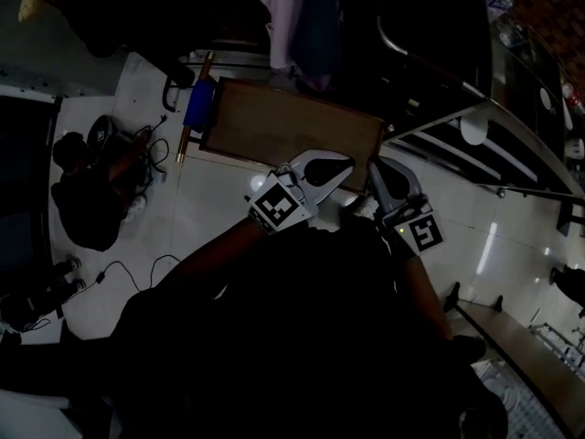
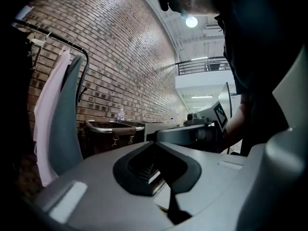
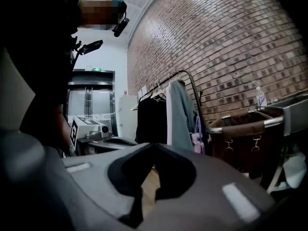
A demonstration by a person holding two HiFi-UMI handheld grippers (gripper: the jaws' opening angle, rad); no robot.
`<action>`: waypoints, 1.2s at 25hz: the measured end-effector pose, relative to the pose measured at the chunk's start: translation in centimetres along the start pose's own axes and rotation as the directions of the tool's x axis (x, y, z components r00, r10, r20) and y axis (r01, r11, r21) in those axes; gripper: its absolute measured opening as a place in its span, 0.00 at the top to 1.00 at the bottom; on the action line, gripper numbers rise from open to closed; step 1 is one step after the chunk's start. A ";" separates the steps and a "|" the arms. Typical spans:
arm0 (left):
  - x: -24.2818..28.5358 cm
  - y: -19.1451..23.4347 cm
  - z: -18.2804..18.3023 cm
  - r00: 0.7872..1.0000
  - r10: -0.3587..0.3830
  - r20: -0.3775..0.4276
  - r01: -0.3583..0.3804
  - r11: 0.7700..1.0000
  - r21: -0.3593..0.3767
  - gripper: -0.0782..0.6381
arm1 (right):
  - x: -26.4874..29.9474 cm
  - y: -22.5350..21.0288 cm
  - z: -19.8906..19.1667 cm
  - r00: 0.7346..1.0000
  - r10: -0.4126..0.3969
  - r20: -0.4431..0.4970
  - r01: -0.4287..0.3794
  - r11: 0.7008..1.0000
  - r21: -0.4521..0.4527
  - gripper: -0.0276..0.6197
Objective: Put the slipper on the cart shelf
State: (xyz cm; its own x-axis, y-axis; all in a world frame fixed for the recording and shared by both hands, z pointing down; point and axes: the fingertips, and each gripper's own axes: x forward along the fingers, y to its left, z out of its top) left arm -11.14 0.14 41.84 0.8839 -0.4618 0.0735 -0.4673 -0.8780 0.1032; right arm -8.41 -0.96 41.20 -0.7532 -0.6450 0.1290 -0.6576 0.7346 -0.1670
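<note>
No slipper shows clearly in any view. In the head view my left gripper (image 1: pixel 349 165) and right gripper (image 1: pixel 376 169) are held side by side over the far edge of a brown board (image 1: pixel 283 122), their tips close together. Both stand shut with nothing between the jaws, as the left gripper view (image 2: pixel 155 145) and the right gripper view (image 3: pixel 153 146) show. The cart (image 3: pixel 243 131), a brown hamper with a metal rail, stands ahead to the right; it also appears in the left gripper view (image 2: pixel 111 133) and, dark, in the head view (image 1: pixel 430 58).
A clothes rack with hanging garments (image 3: pixel 168 112) stands against the brick wall (image 2: pixel 120 57). A metal counter with a bottle (image 1: pixel 501 3) lies at the far right. Cables and dark bags (image 1: pixel 87 190) litter the floor on the left, beside a blue-handled tool (image 1: pixel 196 103).
</note>
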 end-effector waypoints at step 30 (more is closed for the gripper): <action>1.5 -2.9 1.0 0.998 0.052 -0.025 -0.051 0.998 0.039 0.89 | -3.4 1.1 1.8 0.989 0.147 -0.008 -0.147 0.988 -0.041 0.96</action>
State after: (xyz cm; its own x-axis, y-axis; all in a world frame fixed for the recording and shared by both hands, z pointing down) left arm -8.47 1.84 40.70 0.8578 -0.5036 0.1032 -0.5107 -0.8576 0.0604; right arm -6.51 1.68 38.80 -0.8419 -0.5280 0.1109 -0.5393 0.8297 -0.1442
